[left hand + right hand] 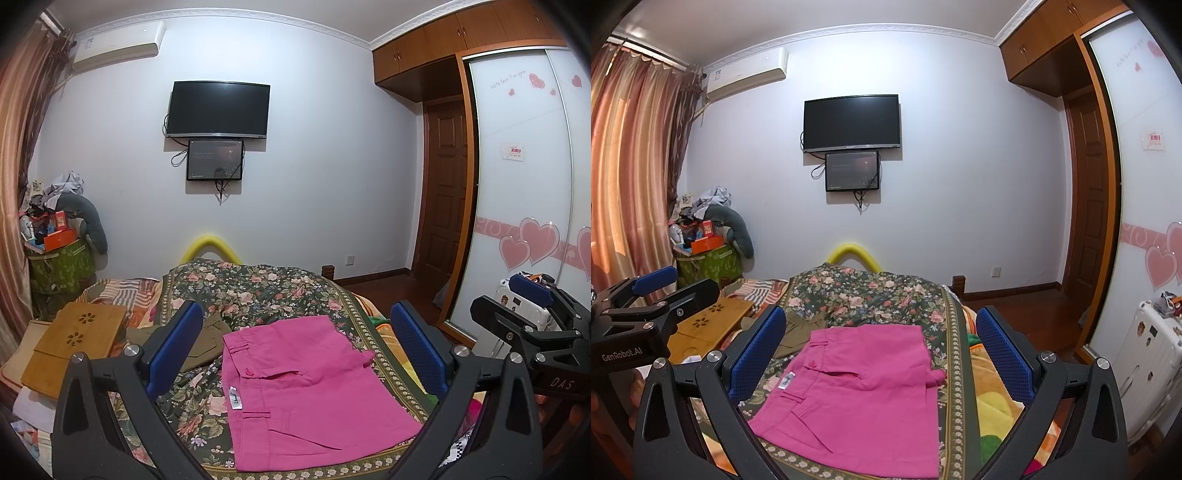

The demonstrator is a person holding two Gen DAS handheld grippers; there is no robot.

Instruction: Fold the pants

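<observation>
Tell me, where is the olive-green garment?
In both views the olive-green garment lies on the floral bedspread, just left of the pink pants, partly tucked beneath them.

Mounted side by side above the bed (258, 291), facing the TV wall; both cover the pink pants (314, 391) closely.

A bed under a dark floral cover (266, 291) fills the lower centre; pink pants (310, 391) lie folded on it, an olive garment (207, 339) just left.
</observation>
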